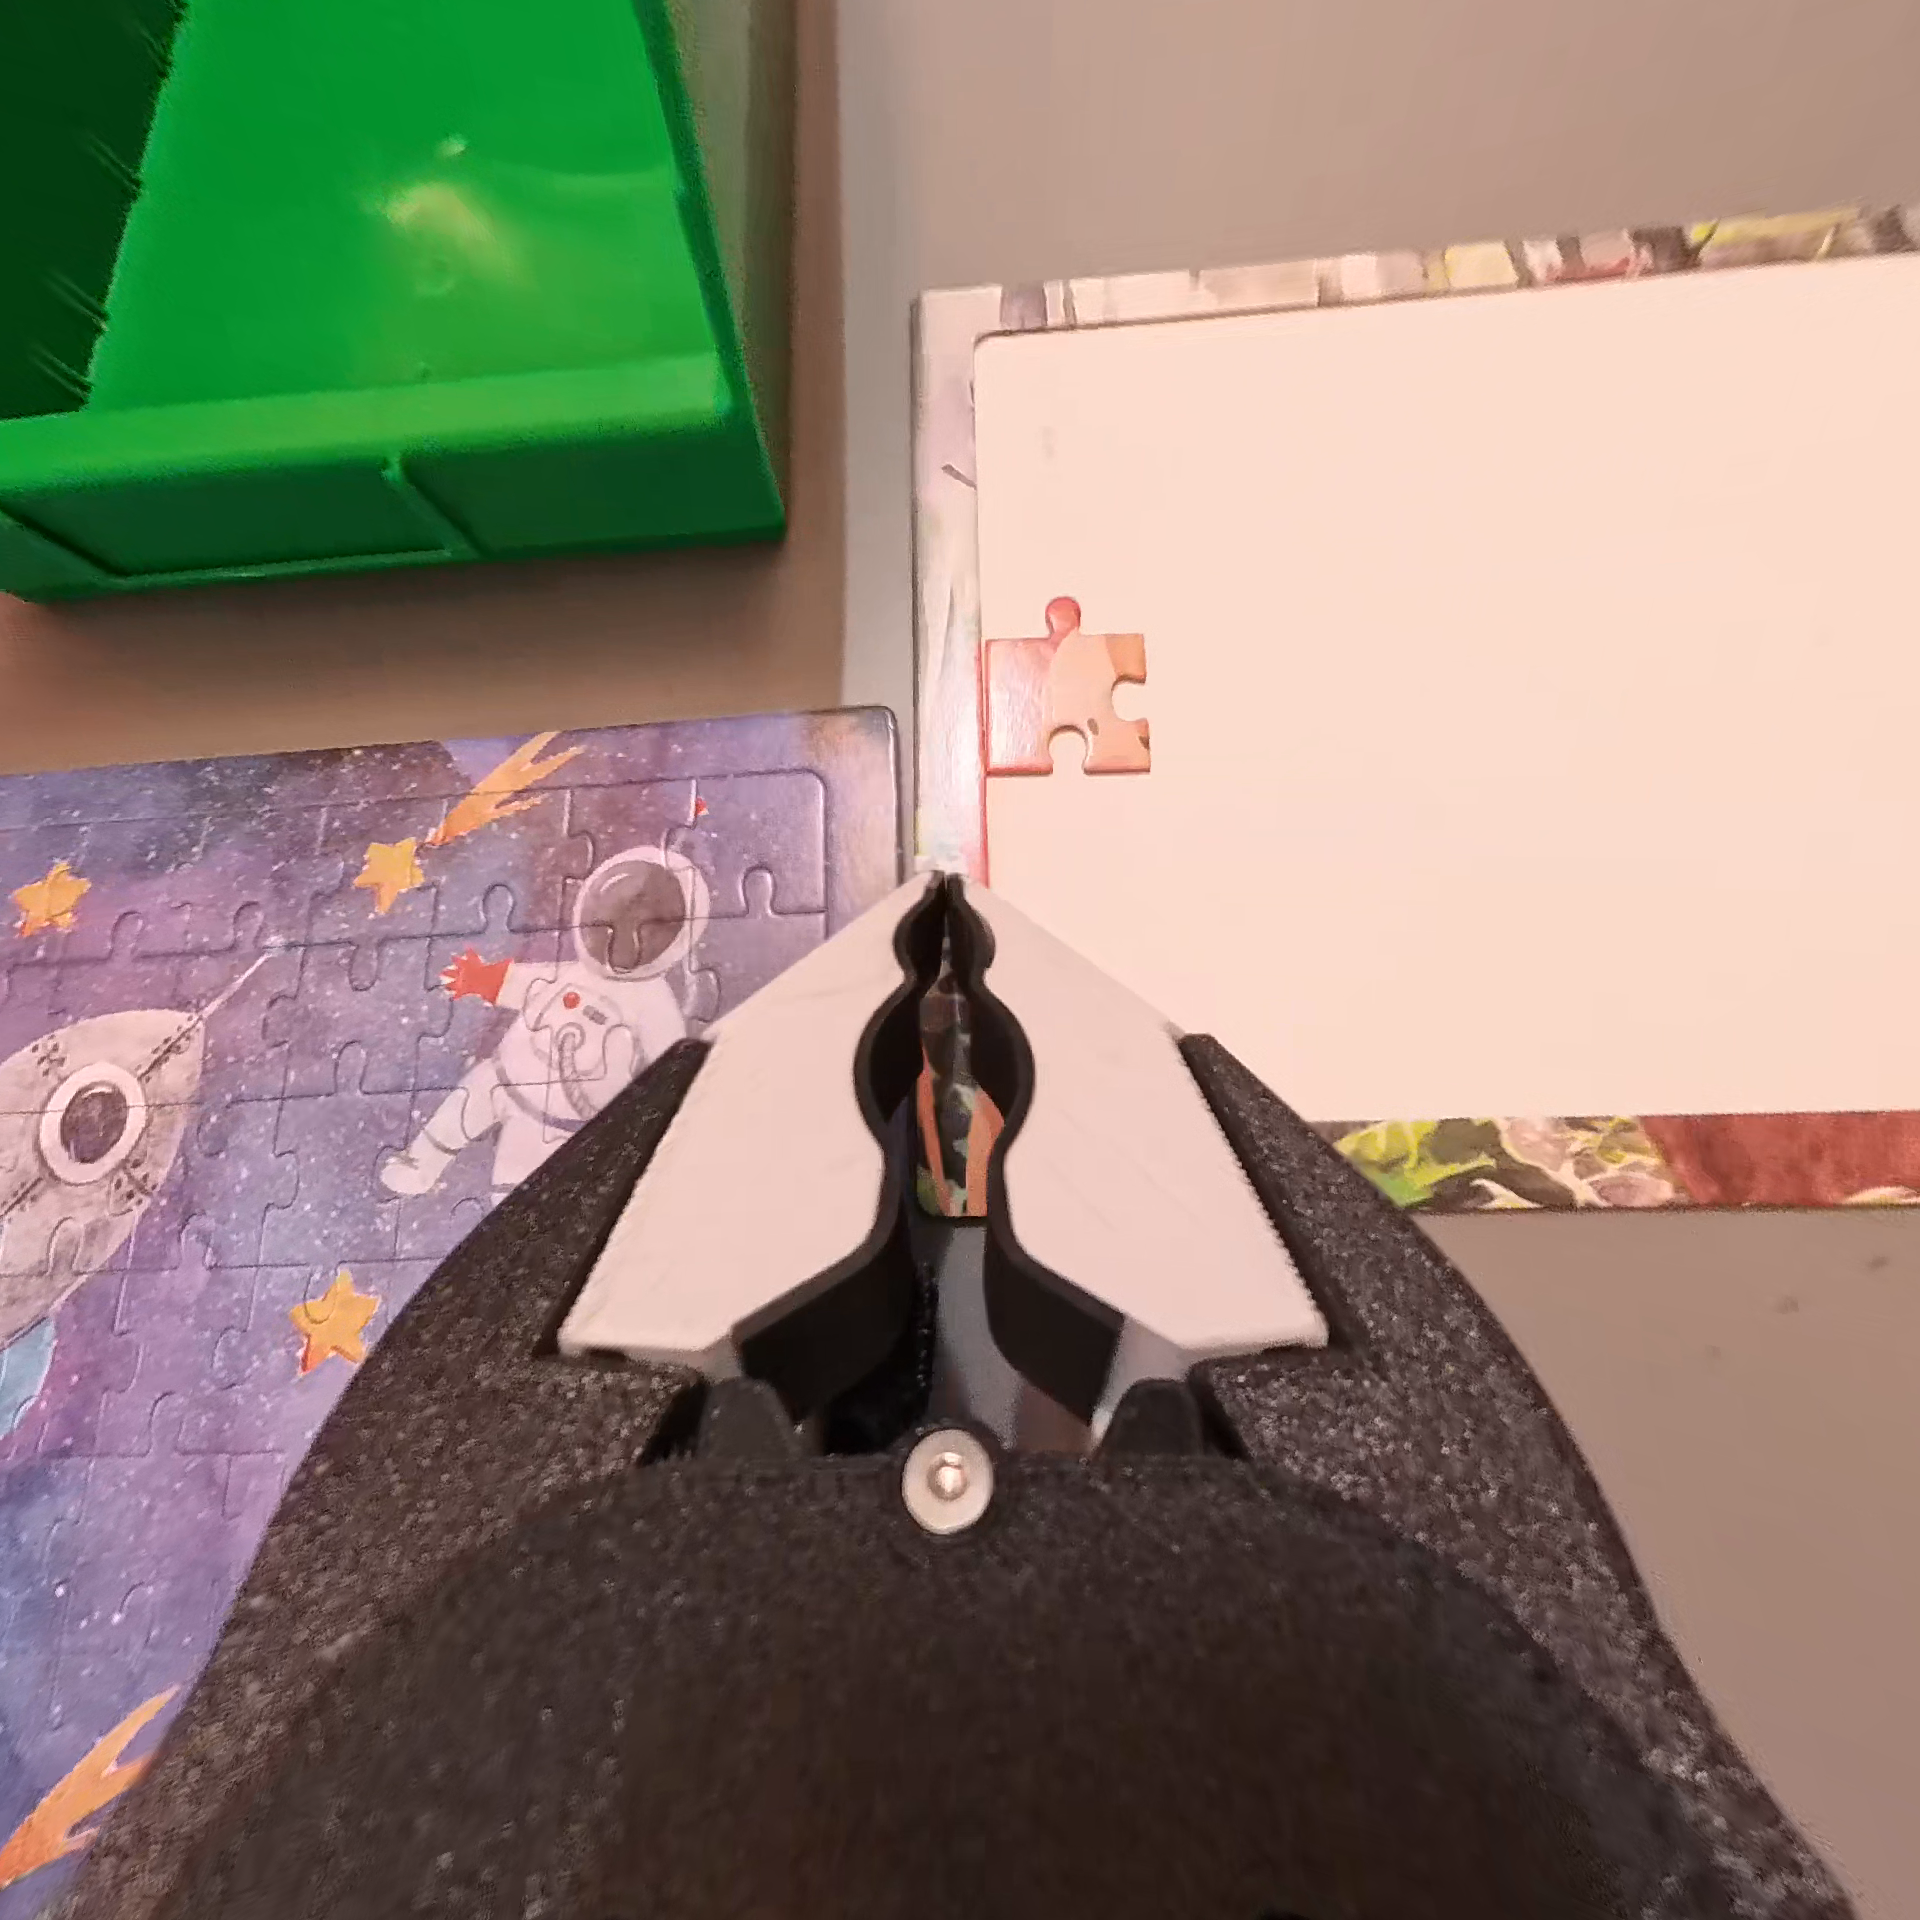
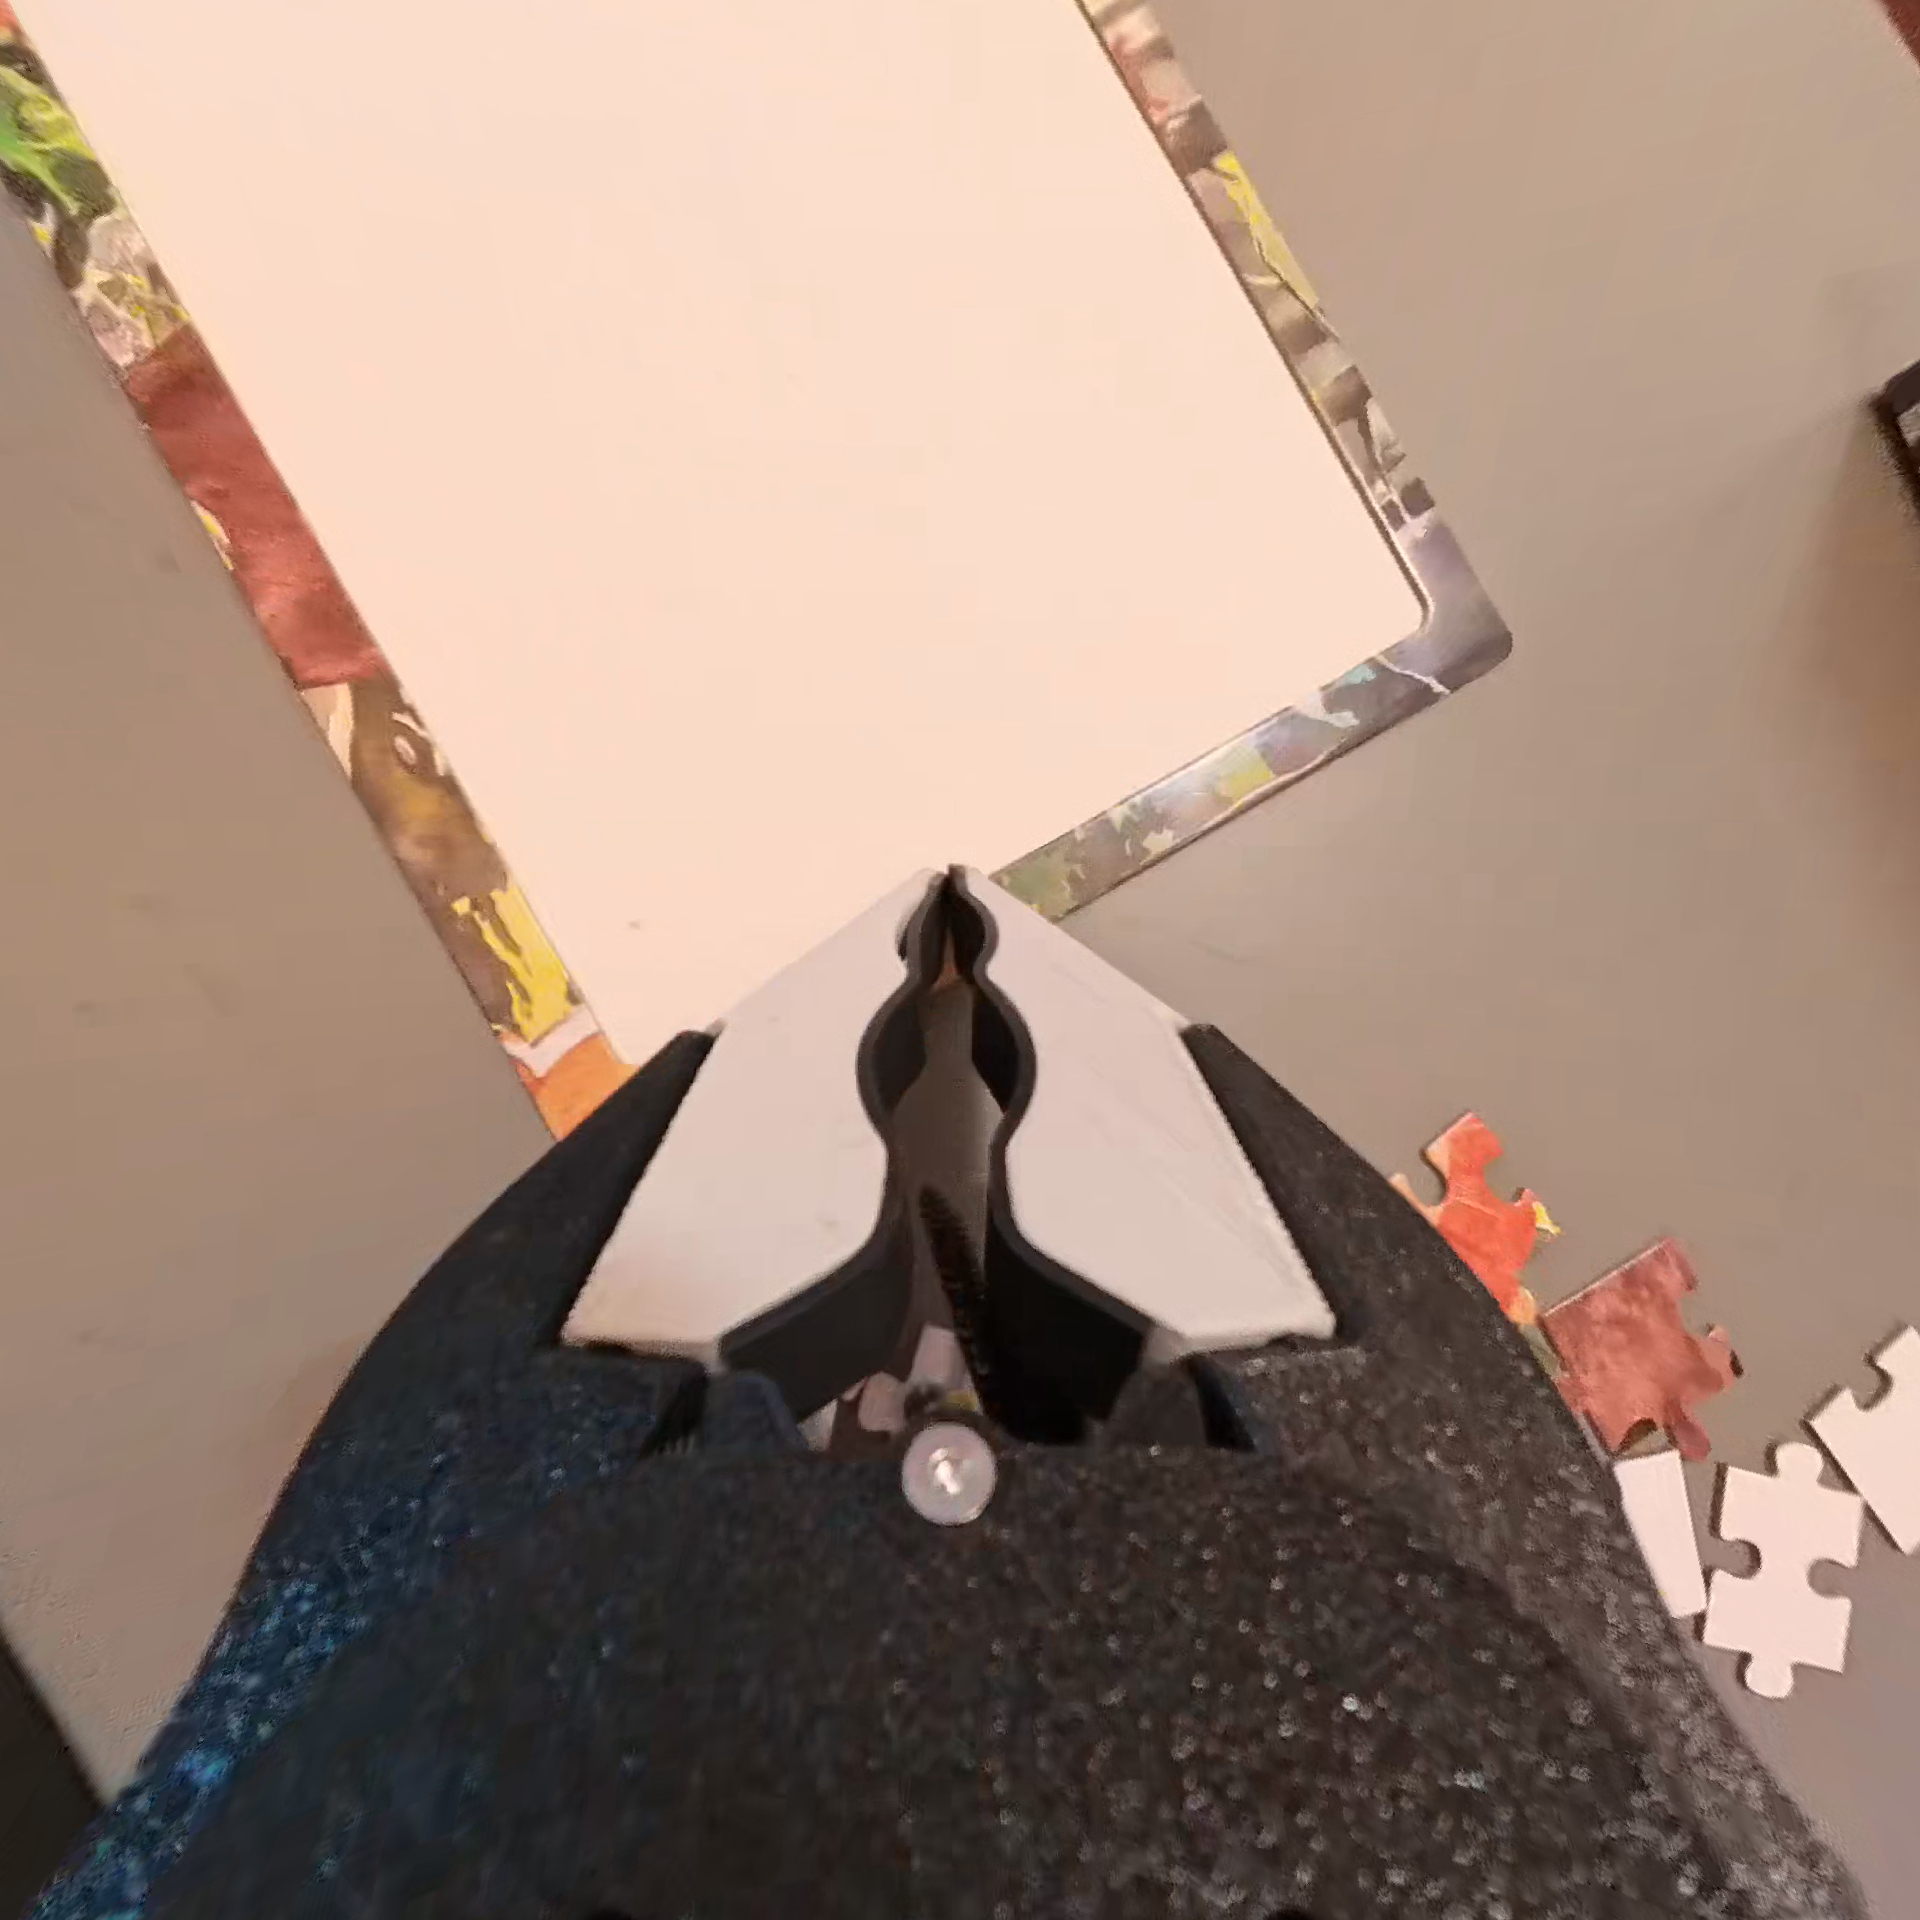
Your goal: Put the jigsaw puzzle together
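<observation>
A puzzle frame [image 1: 1455, 1164] with a painted border and a bare white inside lies on the grey table. One orange puzzle piece [image 1: 1060, 707] sits inside it against the left border. My left gripper [image 1: 945, 883] is shut, tips over the frame's left border, and I see nothing held between them. In the right wrist view my right gripper [image 2: 948, 878] is shut over the border at the other end of the frame [image 2: 270, 540]; only the border and table show through the gap. Loose pieces lie to its right: an orange one [image 2: 1475, 1216], a red-brown one [image 2: 1642, 1351] and white face-down ones [image 2: 1787, 1558].
A finished space puzzle [image 1: 312, 1039] with an astronaut lies left of the frame, its edge almost touching it. A green plastic bin [image 1: 416, 312] stands behind that puzzle. A dark object [image 2: 1901, 416] shows at the right edge of the right wrist view.
</observation>
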Tool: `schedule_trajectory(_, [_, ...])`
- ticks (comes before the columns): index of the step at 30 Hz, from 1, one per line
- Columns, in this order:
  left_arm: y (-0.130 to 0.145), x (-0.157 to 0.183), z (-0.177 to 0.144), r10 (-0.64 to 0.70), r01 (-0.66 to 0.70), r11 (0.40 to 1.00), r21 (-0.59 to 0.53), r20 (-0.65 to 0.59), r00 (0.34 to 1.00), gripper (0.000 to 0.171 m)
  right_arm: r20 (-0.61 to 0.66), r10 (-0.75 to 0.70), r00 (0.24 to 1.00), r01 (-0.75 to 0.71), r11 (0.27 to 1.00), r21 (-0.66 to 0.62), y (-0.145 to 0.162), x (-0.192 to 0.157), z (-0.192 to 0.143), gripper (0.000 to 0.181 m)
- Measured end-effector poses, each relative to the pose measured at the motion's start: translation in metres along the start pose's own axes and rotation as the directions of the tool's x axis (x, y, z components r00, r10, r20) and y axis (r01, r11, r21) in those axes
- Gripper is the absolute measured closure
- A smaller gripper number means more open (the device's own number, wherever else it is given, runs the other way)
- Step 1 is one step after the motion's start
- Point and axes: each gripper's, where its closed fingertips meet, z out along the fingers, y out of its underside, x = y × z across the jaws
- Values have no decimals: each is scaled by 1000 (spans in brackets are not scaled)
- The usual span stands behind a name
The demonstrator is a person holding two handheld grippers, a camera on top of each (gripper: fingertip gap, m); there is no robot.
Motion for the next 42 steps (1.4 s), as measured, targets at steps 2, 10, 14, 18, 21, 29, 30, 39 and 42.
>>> schedule_trajectory(2, [5, 1, 4, 16, -16, 1000, -21, 7, 1000, 171, 5, 13, 1000, -13, 1000, 18, 0, 1, -1, 181])
schedule_trajectory(10, [0, 21, 8, 81, -82, 996, -38, -13, 997, 171, -30, 37, 999, -36, 999, 13, 4, 28, -1, 181])
schedule_trajectory(14, [-7, 29, 11, 95, -95, 995, -31, -13, 995, 171, -22, 71, 997, -70, 996, 62, 0, 44, -13, 181])
schedule_trajectory(18, [-35, 52, -17, 116, -106, 982, 154, -56, 992, 169, -108, 261, 959, -208, 911, 356, 0, 112, -108, 180])
schedule_trajectory(21, [-48, 86, -32, 101, -58, 962, 266, -149, 984, 158, -104, 411, 906, -331, 840, 430, 38, 154, -138, 159])
schedule_trajectory(29, [-49, 137, -42, 99, 6, 936, 352, -279, 955, 154, -58, 324, 944, -303, 924, 233, 73, 138, -88, 144])
schedule_trajectory(30, [-49, 135, -41, 110, -8, 933, 361, -262, 959, 154, -28, 283, 959, -271, 940, 208, 66, 131, -81, 144])
schedule_trajectory(39, [-43, 131, -37, 94, 4, 946, 325, -286, 954, 154, 55, 122, 991, -121, 993, -11, 63, 103, -32, 153])
schedule_trajectory(42, [-42, 130, -38, 85, 18, 946, 325, -298, 951, 154, 65, 170, 983, -170, 985, -6, 80, 102, -45, 151])
